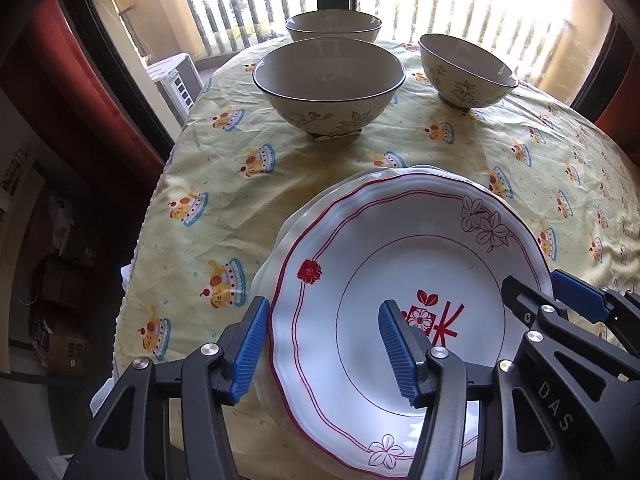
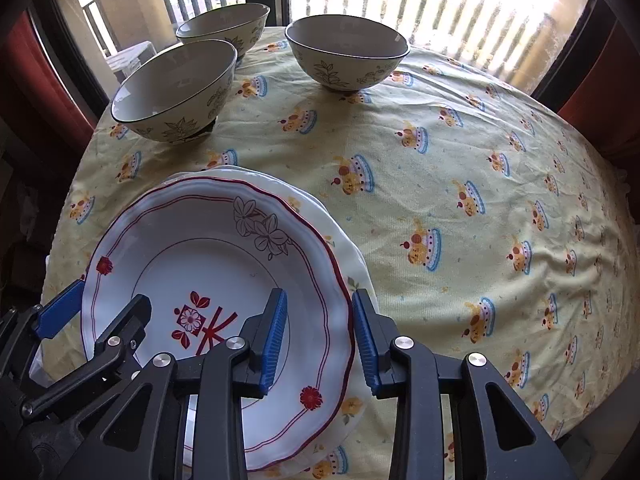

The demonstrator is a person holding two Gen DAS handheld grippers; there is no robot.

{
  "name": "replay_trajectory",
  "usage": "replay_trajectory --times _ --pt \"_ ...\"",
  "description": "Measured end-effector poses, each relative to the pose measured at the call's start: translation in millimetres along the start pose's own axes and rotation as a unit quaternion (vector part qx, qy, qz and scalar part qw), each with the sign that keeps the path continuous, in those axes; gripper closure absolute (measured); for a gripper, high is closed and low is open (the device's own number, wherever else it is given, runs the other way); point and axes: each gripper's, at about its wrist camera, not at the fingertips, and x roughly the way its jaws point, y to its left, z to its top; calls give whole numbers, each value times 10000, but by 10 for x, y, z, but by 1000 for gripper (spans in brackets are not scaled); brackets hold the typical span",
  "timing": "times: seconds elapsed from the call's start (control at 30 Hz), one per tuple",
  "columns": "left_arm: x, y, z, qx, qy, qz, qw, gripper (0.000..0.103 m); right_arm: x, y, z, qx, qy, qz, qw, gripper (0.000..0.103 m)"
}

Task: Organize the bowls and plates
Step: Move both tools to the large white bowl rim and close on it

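- Sunlit balcony railings (image 1: 460,12) are seen through a window behind a table under a yellow cloth (image 1: 224,184) printed with cakes.
- Three bowls (image 1: 329,84) are set upright at the far side, apart from one another.
- White plates (image 1: 404,272) are stacked near the front, the top one red-trimmed.
- The left claw (image 1: 320,354) is spread wide across that plate's left rim, gripping nothing.
- The right claw (image 2: 320,344) is likewise open astride the right rim.

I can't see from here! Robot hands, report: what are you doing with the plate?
Left gripper open, straddling red-rimmed plate's left rim. Right gripper open, straddling its right rim. Plate tops a stack. Three bowls beyond, apart, nothing blocking.
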Motion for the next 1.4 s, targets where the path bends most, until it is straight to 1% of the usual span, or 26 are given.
replay_trajectory --times 0.03,0.1,0.17,0.23,0.27,0.3,0.33,0.47,0.57,0.63,0.73,0.8,0.93,1.03,1.13,1.2,1.23,1.3,1.4 --pt "2 9 4 -69 30 25 10000 42 -10 -2 4 -29 18 11 10000 57" --pt "12 24 3 -194 60 158 9997 34 -31 -12 25 -94 10 -9 10000 53" --pt "27 25 18 -243 119 213 9994 33 -47 -24 63 -175 -26 66 9998 52" --pt "22 36 41 -299 135 255 9991 29 -64 -47 117 -227 -89 151 9996 47" --pt "5 37 61 -327 111 242 9991 24 -76 -67 149 -228 -124 240 9994 41" --pt "-17 34 85 -351 56 252 9990 23 -94 -86 183 -215 -159 369 9990 31" --pt "-36 27 125 -355 7 297 9989 23 -119 -98 220 -219 -207 473 9984 29" --pt "-89 22 338 -443 -128 545 9975 22 -203 -61 407 -450 -359 757 9955 27" --pt "-145 4 495 -489 -257 592 9967 22 -309 13 564 -644 -683 763 9927 26" --pt "-173 -6 608 -463 -331 639 9963 22 -315 46 679 -650 -720 827 9918 25" --pt "-202 0 806 -407 -461 608 9963 22 -291 75 857 -491 -624 967 9921 25" --pt "-191 21 939 -365 -525 617 9960 22 -298 99 962 -378 -729 1003 9916 25" --pt "-51 125 1188 -263 -619 527 9963 23 -219 210 1196 -269 -843 880 9922 25" --pt "95 191 1379 -99 -633 452 9969 29 -121 288 1351 -71 -873 730 9935 26" --pt "243 242 1511 23 -643 453 9969 37 -4 375 1481 108 -873 605 9943 33" --pt "342 289 1577 1 -610 346 9975 47 82 433 1558 244 -843 540 9947 39" --pt "390 324 1601 -39 -577 296 9979 49 123 455 1589 304 -817 539 9947 41" --pt "480 358 1649 -44 -536 242 9983 54 210 488 1650 419 -754 545 9948 50" --pt "583 366 1724 56 -468 177 9987 58 335 509 1725 590 -650 537 9947 56"
